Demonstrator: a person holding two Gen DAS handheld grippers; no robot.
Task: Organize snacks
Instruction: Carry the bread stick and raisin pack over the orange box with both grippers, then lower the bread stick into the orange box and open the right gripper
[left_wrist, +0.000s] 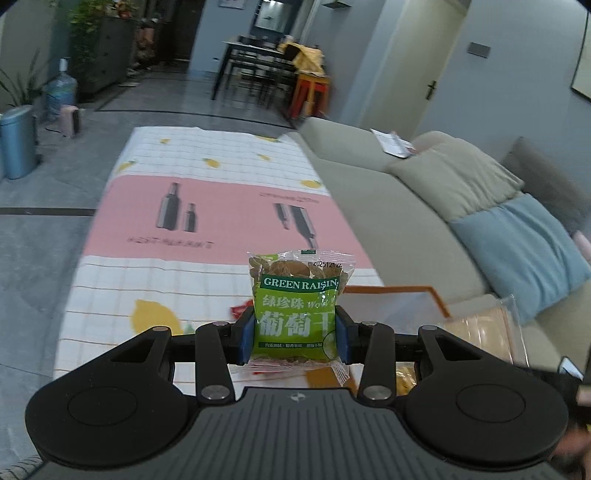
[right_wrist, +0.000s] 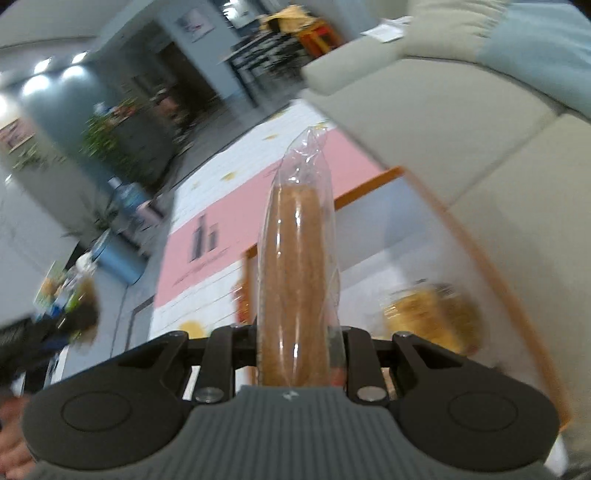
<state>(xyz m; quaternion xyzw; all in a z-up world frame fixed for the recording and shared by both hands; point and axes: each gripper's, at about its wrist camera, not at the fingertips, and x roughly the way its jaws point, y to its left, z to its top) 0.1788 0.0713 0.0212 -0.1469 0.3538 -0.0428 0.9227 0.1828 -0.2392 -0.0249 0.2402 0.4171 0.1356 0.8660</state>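
Note:
My left gripper (left_wrist: 300, 338) is shut on a green raisin packet (left_wrist: 298, 306), held upright between its blue pads above the table. A clear pack of brown biscuits (right_wrist: 297, 273) stands edge-on in my right gripper (right_wrist: 299, 354), which is shut on it. Below and to the right lies a clear box with an orange rim (right_wrist: 369, 188), with a yellow snack bag (right_wrist: 428, 317) inside it. In the left wrist view the same box (left_wrist: 432, 291) shows at the right, with the biscuit pack (left_wrist: 484, 328) over it. A red wrapper (left_wrist: 240, 310) peeks out behind the left pad.
The table wears a white and pink cloth (left_wrist: 207, 206) with lemons and bottles printed on it. A beige sofa (left_wrist: 388, 206) with a blue cushion (left_wrist: 517, 251) runs along its right side. A blue bin (left_wrist: 16, 140) and a water jug (left_wrist: 61, 92) stand on the floor at left.

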